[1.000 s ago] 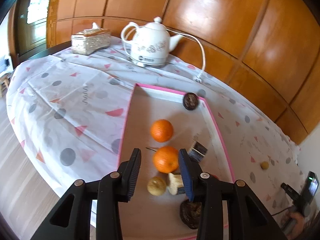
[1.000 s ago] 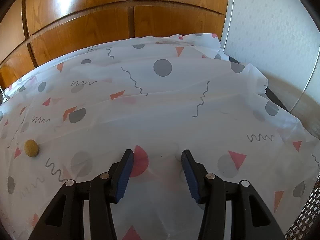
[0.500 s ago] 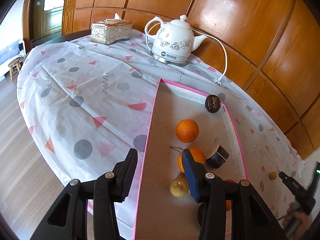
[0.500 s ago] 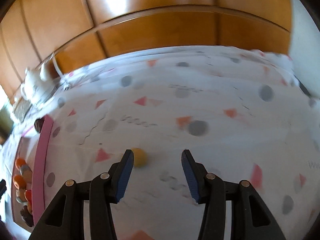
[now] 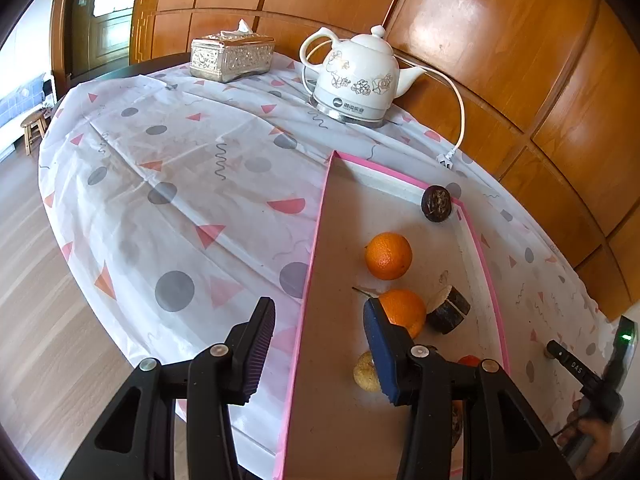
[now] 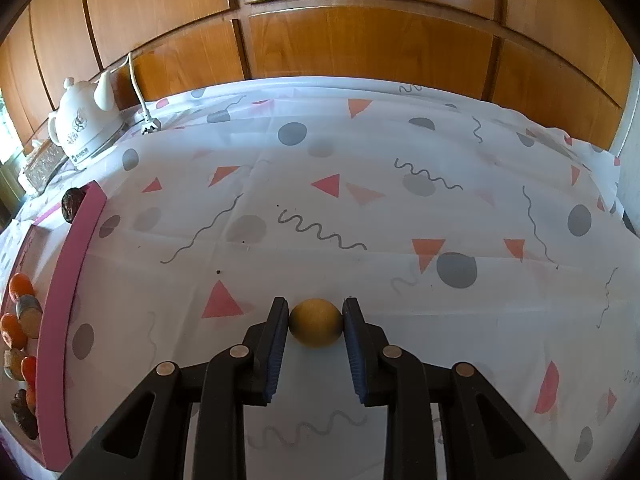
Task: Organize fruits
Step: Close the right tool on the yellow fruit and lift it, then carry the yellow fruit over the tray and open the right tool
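Note:
A pink-edged tray (image 5: 316,240) lies on the patterned tablecloth and holds two oranges (image 5: 388,255), dark fruits (image 5: 436,203) and a small yellowish fruit (image 5: 365,372). My left gripper (image 5: 318,326) is open and empty above the tray's left edge. In the right wrist view, my right gripper (image 6: 315,322) has both pads against a small round yellow fruit (image 6: 315,322) resting on the cloth. The tray (image 6: 64,280) shows at the far left there, with fruits (image 6: 20,320) in it.
A white electric kettle (image 5: 356,80) with its cord and plug (image 5: 448,158) stands behind the tray. A silver tissue box (image 5: 231,56) sits further back left. A wooden panelled wall (image 6: 360,32) runs behind the table. The table edge drops to wood floor (image 5: 36,300) on the left.
My right gripper swung left to the yellow fruit and closed around it. My left gripper drifted left, from over the oranges to over the tray's left edge.

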`<state>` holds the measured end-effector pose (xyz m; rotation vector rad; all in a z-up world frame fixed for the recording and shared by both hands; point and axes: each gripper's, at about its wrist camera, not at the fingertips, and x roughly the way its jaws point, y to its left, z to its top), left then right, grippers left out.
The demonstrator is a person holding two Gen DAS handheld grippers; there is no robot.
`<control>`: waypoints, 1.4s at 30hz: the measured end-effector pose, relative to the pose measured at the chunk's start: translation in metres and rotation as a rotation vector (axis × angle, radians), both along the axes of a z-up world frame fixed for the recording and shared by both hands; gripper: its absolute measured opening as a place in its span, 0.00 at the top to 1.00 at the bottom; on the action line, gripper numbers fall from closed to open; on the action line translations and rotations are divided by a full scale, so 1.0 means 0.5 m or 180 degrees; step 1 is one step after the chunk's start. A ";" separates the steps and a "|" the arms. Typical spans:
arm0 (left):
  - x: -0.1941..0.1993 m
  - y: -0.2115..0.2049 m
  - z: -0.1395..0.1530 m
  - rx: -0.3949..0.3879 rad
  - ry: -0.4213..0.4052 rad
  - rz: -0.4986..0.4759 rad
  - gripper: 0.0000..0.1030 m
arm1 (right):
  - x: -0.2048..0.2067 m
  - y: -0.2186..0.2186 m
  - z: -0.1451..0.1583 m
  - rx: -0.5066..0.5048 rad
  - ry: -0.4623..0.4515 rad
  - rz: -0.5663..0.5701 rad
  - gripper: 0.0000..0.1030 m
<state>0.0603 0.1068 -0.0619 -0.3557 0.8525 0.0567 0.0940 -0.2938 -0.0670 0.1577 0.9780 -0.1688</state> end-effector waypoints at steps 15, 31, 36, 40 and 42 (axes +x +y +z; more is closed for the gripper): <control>-0.014 0.015 0.019 -0.0027 -0.0120 0.0113 0.53 | -0.034 -0.016 0.005 0.0146 -0.0028 -0.0139 0.73; -0.016 0.016 0.006 -0.0035 -0.0046 0.0151 0.48 | -0.053 0.011 0.024 0.0193 -0.0073 -0.0025 0.73; -0.017 0.018 0.008 -0.0034 -0.0065 0.0170 0.48 | -0.053 0.045 0.048 0.0257 -0.0143 0.0132 0.73; -0.018 0.016 0.009 -0.0018 -0.0073 0.0157 0.48 | -0.047 0.090 0.069 0.0349 -0.0190 0.0335 0.73; -0.017 0.016 0.009 -0.0019 -0.0074 0.0154 0.48 | -0.042 0.114 0.078 0.0396 -0.0212 0.0440 0.73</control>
